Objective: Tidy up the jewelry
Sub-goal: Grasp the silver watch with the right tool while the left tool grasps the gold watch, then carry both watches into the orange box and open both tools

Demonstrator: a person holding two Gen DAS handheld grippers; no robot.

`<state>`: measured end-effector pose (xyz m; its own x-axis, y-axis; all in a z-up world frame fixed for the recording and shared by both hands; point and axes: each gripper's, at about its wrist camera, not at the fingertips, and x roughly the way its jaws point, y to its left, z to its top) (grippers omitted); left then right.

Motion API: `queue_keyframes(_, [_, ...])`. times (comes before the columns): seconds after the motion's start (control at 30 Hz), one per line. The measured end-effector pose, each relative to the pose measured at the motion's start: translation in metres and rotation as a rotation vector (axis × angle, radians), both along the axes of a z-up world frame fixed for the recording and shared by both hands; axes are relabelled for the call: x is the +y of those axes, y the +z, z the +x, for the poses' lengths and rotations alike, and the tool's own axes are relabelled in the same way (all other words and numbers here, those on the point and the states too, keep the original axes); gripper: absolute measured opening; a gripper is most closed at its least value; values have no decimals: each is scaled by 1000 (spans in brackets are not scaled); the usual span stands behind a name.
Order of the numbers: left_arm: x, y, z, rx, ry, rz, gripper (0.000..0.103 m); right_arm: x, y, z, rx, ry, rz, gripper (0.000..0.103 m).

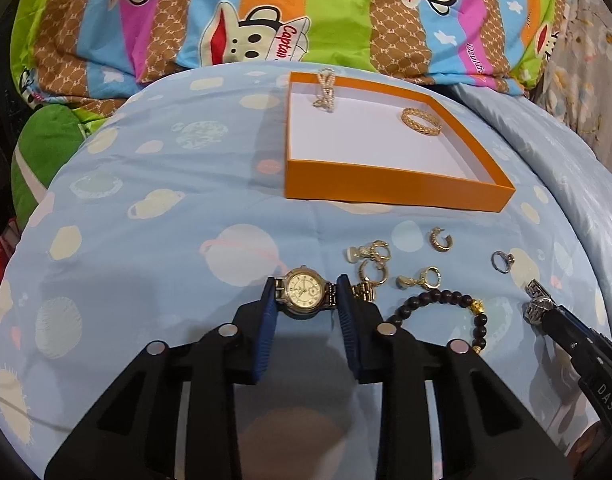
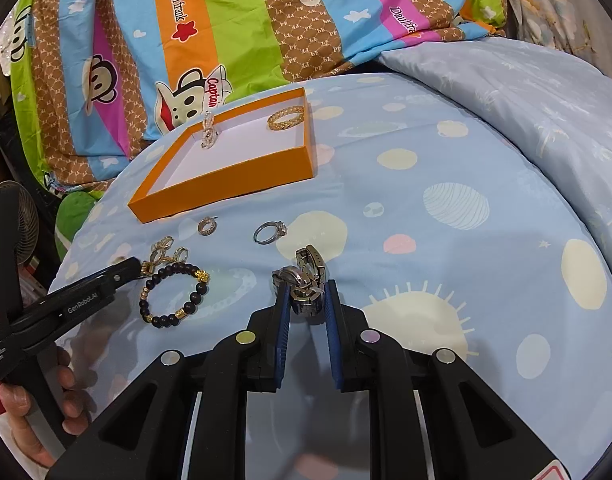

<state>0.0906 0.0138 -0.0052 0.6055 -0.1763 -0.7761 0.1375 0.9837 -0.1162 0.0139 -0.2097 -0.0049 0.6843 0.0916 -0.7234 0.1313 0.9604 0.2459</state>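
Note:
My left gripper is shut on a gold watch with a cream dial, held at its case just above the blue bedsheet. My right gripper is shut on a silver watch, gripped at its folded steel band; it shows at the right edge of the left wrist view. The orange tray with a white floor lies beyond and holds a pearl bow brooch and a gold braided bangle. A black bead bracelet, gold earrings and a silver ring lie loose on the sheet.
A colourful monkey-print quilt is bunched behind the tray. A pale blue duvet is heaped at the right. A green plush and a fan sit off the left edge of the bed.

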Motion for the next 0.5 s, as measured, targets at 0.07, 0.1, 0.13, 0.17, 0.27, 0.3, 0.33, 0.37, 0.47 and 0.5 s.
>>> queue_keyframes(0.07, [2, 1, -2, 1, -6, -7, 25, 0, 0, 0, 0, 0, 1, 16])
queue_keyframes(0.1, [2, 1, -3, 0, -8, -6, 25, 0, 0, 0, 0, 0, 1, 16])
queue_keyframes(0.13, [3, 1, -4, -1, -10, -9, 25, 0, 0, 0, 0, -1, 1, 16])
queue_keyframes(0.17, [4, 1, -6, 0, -10, -11, 25, 0, 0, 0, 0, -1, 2, 16])
queue_keyframes(0.27, [6, 2, -8, 1, -12, -19, 25, 0, 0, 0, 0, 0, 1, 16])
queue_keyframes(0.3, [6, 2, -9, 0, -12, -21, 25, 0, 0, 0, 0, 0, 1, 16])
queue_keyframes(0.33, [7, 2, -11, 0, -12, -22, 25, 0, 0, 0, -1, 0, 2, 16])
queue_keyframes(0.37, [7, 3, -12, -4, -8, -19, 25, 0, 0, 0, -1, 0, 2, 16])
queue_keyframes(0.47, [12, 6, -17, -13, -4, -34, 25, 0, 0, 0, -4, 0, 2, 16])
queue_keyframes(0.5, [13, 7, -18, -17, -4, -38, 25, 1, 0, 0, -7, 0, 2, 16])
